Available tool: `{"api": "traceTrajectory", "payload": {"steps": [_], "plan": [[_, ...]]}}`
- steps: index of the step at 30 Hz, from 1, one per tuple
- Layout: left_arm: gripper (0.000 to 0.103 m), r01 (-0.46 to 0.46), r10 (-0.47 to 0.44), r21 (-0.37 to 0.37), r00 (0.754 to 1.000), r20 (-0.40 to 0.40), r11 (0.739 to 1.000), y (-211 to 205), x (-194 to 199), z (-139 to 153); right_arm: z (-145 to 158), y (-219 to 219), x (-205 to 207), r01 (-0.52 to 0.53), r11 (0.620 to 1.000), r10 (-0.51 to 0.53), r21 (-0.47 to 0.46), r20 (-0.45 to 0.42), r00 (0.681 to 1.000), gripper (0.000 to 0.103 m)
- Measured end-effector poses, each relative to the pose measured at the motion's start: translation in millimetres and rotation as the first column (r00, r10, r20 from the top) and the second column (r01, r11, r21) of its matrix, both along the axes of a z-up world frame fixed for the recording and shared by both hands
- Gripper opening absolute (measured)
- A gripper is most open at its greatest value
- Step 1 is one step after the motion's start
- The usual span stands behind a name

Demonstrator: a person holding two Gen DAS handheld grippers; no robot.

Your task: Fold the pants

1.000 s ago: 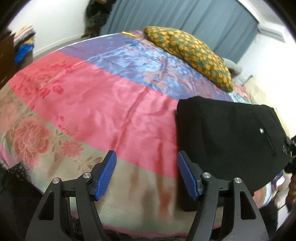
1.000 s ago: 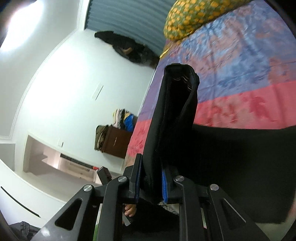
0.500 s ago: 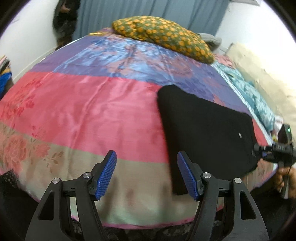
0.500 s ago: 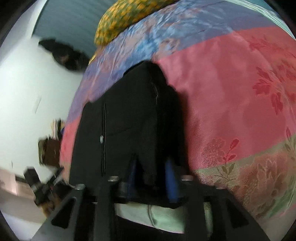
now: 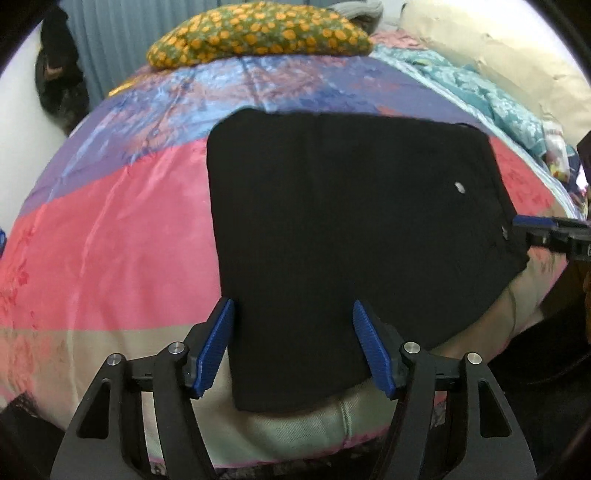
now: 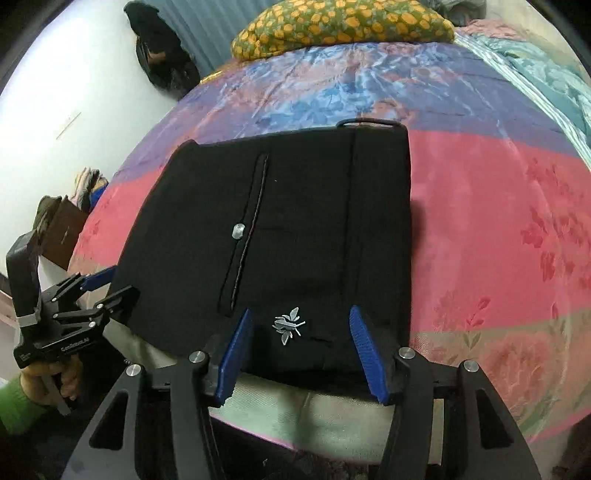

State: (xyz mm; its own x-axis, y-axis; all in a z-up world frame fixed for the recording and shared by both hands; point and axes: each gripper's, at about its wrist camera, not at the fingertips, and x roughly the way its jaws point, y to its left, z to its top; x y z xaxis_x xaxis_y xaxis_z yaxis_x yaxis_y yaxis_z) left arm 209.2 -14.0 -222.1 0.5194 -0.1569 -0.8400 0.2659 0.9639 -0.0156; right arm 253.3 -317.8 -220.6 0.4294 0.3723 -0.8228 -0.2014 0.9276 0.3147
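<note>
The black pants (image 5: 351,221) lie folded into a flat rectangle on the bed near its front edge. They also show in the right wrist view (image 6: 295,221), with a pocket slit, a silver button and a small silver insect emblem facing up. My left gripper (image 5: 293,345) is open, its blue pads either side of the fold's near edge, holding nothing. My right gripper (image 6: 301,350) is open and empty over the waistband end. The left gripper also shows at the left of the right wrist view (image 6: 105,286), and the right gripper at the right edge of the left wrist view (image 5: 543,229).
The bed cover (image 5: 110,240) has pink, blue and beige satin bands. A yellow-flowered green pillow (image 5: 258,33) lies at the far side. A teal blanket (image 5: 480,88) lies at the right. A brown cabinet (image 6: 59,229) with clothes stands by the white wall.
My right gripper laid the pants down flat and opened, letting go of them. My left gripper moved right, over the near edge of the fold.
</note>
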Motion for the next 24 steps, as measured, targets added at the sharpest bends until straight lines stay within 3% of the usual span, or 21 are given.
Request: {"api": "traceTrajectory", "payload": {"steps": [3, 6, 9, 12, 14, 15, 16, 19, 21, 24], "plan": [[0.069, -0.017, 0.017, -0.040, 1.000, 0.001, 0.999, 10.9, -1.5, 16.4, 23.0, -5.2, 13.7, 0.038, 0.998, -0.037, 0.055, -0.031, 0.999, 0.056], [0.076, -0.036, 0.039, -0.067, 0.998, 0.052, 0.997, 9.7, 5.0, 32.0, 61.3, -1.3, 44.8, 0.017, 0.998, -0.020, 0.059, 0.059, 0.998, 0.056], [0.076, -0.040, 0.042, -0.059, 0.999, 0.032, 0.997, 2.4, 18.7, 27.8, 83.2, 10.2, 85.5, -0.012, 0.998, 0.006, 0.067, 0.092, 0.996, 0.056], [0.076, -0.023, 0.023, -0.004, 0.999, -0.028, 1.000, -7.4, 21.5, 4.6, 59.7, 12.5, 119.3, 0.008, 0.999, -0.010, 0.047, 0.037, 0.999, 0.056], [0.076, -0.008, 0.009, 0.027, 0.999, -0.033, 1.000, -11.4, 17.0, -1.9, 9.0, 6.3, 134.1, 0.036, 0.999, -0.033, 0.022, -0.128, 0.991, 0.055], [0.076, -0.005, 0.005, 0.026, 1.000, -0.023, 1.000, -10.6, 13.2, 0.6, -0.2, 1.2, 134.1, 0.056, 0.998, -0.053, 0.009, -0.159, 0.986, 0.054], [0.076, -0.006, 0.006, 0.018, 1.000, -0.029, 1.000, -8.5, 10.1, 4.6, 1.6, -2.7, 129.4, 0.070, 0.997, -0.065, 0.029, -0.134, 0.989, 0.054], [0.076, -0.051, 0.050, -0.019, 0.998, -0.028, 0.999, 1.0, 4.7, 18.7, 31.4, -9.1, 95.8, 0.091, 0.996, -0.091, 0.024, -0.020, 0.996, 0.054], [0.083, -0.086, 0.086, -0.034, 0.996, -0.024, 0.996, 3.6, 5.6, 22.7, 50.2, -7.7, 59.7, 0.083, 0.997, -0.083, 0.003, 0.059, 0.995, 0.054], [0.087, -0.131, 0.131, -0.006, 0.991, -0.031, 0.991, 0.6, 10.1, 17.5, 59.0, 5.3, 8.2, 0.075, 0.997, -0.072, -0.011, 0.142, 0.987, 0.061]]}}
